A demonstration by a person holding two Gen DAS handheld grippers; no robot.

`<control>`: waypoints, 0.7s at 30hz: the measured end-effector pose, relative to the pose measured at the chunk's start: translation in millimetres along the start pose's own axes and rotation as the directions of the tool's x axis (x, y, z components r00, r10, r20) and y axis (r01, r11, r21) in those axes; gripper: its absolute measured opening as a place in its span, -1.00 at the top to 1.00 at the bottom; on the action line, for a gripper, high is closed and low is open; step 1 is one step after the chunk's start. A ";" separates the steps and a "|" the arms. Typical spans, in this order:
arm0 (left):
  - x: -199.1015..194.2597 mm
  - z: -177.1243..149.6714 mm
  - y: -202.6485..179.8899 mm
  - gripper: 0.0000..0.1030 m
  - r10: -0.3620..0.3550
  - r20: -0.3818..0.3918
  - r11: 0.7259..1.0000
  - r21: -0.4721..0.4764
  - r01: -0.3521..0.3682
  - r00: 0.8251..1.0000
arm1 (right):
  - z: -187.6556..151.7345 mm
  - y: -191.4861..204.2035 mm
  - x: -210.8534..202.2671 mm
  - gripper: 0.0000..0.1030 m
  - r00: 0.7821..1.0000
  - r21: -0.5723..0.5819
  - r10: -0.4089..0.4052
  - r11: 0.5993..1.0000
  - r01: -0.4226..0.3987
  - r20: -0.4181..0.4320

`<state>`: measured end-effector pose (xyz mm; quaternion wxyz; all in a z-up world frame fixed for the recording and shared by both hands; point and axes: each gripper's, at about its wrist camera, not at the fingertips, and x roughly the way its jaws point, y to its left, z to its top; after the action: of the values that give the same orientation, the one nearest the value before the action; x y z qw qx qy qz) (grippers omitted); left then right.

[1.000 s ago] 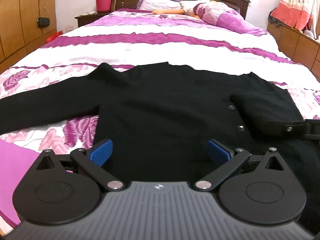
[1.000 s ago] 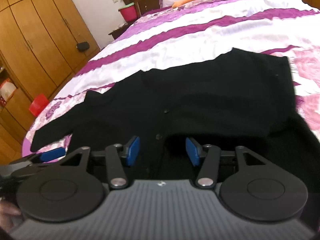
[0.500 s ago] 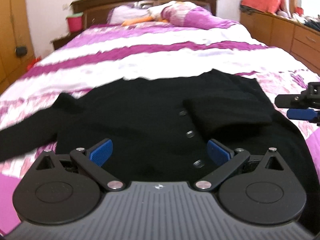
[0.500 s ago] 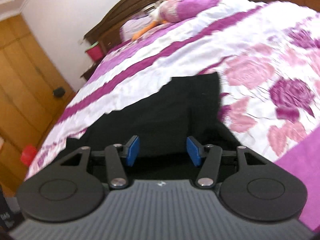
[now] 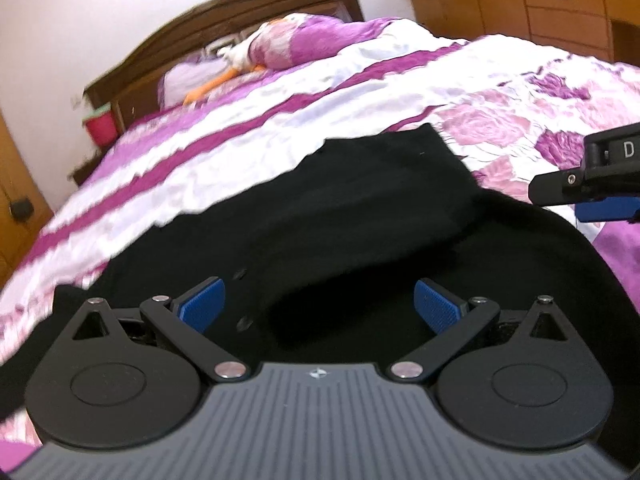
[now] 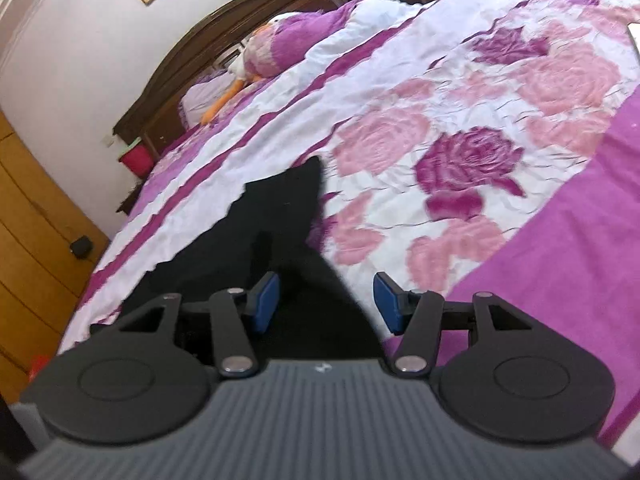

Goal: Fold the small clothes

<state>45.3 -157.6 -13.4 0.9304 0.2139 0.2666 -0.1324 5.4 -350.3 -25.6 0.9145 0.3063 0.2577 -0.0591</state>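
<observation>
A black buttoned cardigan [image 5: 360,216] lies spread on the bed, with its right sleeve folded over the front. My left gripper [image 5: 320,306] is open and empty, low over the cardigan's near hem. My right gripper [image 6: 326,300] is open and empty over the cardigan's right edge [image 6: 288,208], where the cloth meets the bedspread. One of the right gripper's fingers [image 5: 588,184] shows at the right edge of the left wrist view.
The bed has a purple, white and pink floral bedspread [image 6: 460,128]. Pillows and a stuffed duck [image 5: 256,56] lie by the dark wooden headboard [image 5: 224,28]. A red bin [image 5: 98,128] stands on the nightstand at left. Wooden cabinets [image 5: 540,4] line the right wall.
Both grippers have swung to the right over the cardigan and tilted. The right gripper's jaws have opened wider. The cardigan lies as before.
</observation>
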 end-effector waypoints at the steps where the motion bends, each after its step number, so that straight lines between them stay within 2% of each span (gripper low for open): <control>1: 2.7 1.6 -6.4 -1.00 0.006 0.013 1.000 0.019 -0.006 1.000 | -1.0 -1.4 0.0 -0.09 1.000 -0.009 -0.013 1.000 0.013 0.009; 8: 23.6 12.3 -36.8 -0.99 0.033 0.096 0.992 0.119 -0.044 0.995 | -5.7 -12.2 10.7 -0.08 0.999 -0.045 -0.041 0.998 0.041 0.008; 11: 31.4 15.1 -39.4 -0.66 0.034 0.120 0.992 0.118 -0.048 0.992 | -9.2 -15.5 13.6 -0.08 0.999 -0.052 -0.032 0.998 0.032 0.004; 13: 34.1 17.4 -34.4 -0.17 0.002 0.114 0.997 0.075 -0.011 0.993 | -12.3 -17.0 14.9 -0.08 1.000 -0.064 -0.024 0.998 0.025 0.007; 16: 36.5 20.3 -25.8 0.27 -0.053 0.108 0.999 0.004 0.053 0.993 | -16.3 -17.8 16.6 -0.08 1.000 -0.095 -0.014 0.995 0.015 0.010; 18: 35.5 21.4 -21.7 0.38 -0.064 0.113 0.997 -0.027 0.068 0.992 | -16.9 -18.5 17.3 -0.08 1.000 -0.108 -0.006 0.994 0.007 0.006; 21: 32.2 23.7 -11.0 0.38 -0.114 0.124 0.988 -0.090 0.126 0.986 | -16.3 -20.9 18.0 -0.08 1.000 -0.097 0.004 0.995 -0.003 0.003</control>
<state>78.2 -182.6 -16.7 0.9443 0.1434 0.2294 -0.1875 8.3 -356.7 -56.9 0.9288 0.2620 0.2582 -0.0454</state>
